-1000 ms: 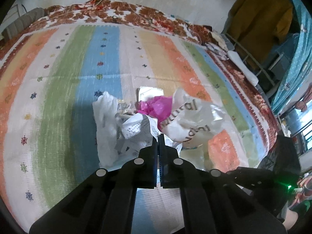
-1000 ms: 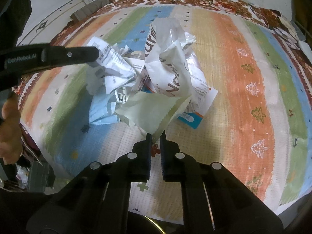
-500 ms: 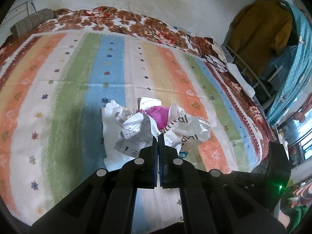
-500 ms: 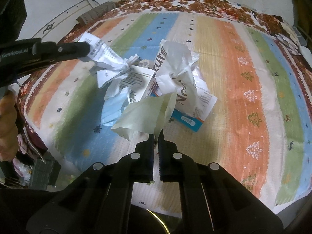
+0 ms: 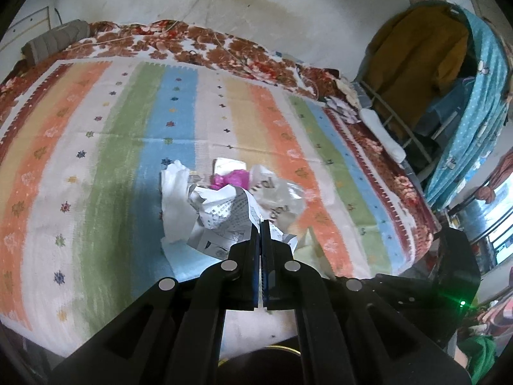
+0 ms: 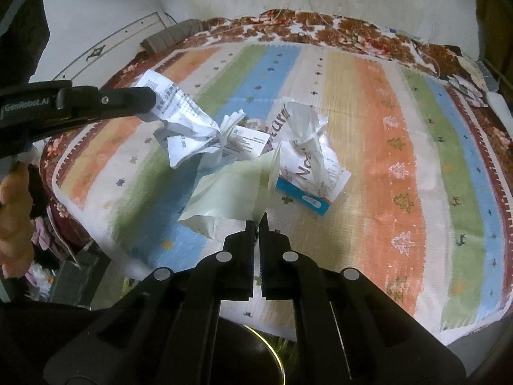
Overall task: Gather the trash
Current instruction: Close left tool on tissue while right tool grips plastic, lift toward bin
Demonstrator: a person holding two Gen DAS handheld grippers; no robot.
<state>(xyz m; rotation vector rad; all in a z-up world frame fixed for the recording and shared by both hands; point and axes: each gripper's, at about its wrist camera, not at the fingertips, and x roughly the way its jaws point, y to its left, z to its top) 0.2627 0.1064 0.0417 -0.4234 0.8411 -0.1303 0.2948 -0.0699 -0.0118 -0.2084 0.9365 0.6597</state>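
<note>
While a striped blanket covers the bed beside a stained white wall, the left gripper pinches a crumpled printed paper above it. The right gripper pinches a pale green paper, apparently lifted clear of the trash pile mid-blanket.

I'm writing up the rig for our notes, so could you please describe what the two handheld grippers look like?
Both the left gripper and the right gripper are matte black plastic, each with two flat parallel fingers on angular linkage arms fastened by round silver pins. Ridged blue pads line the left one's inner faces. Seen side-on from the right wrist, the left gripper's body carries white "GenRobot.AI" lettering. A small green light glows on the right gripper's housing.
</note>
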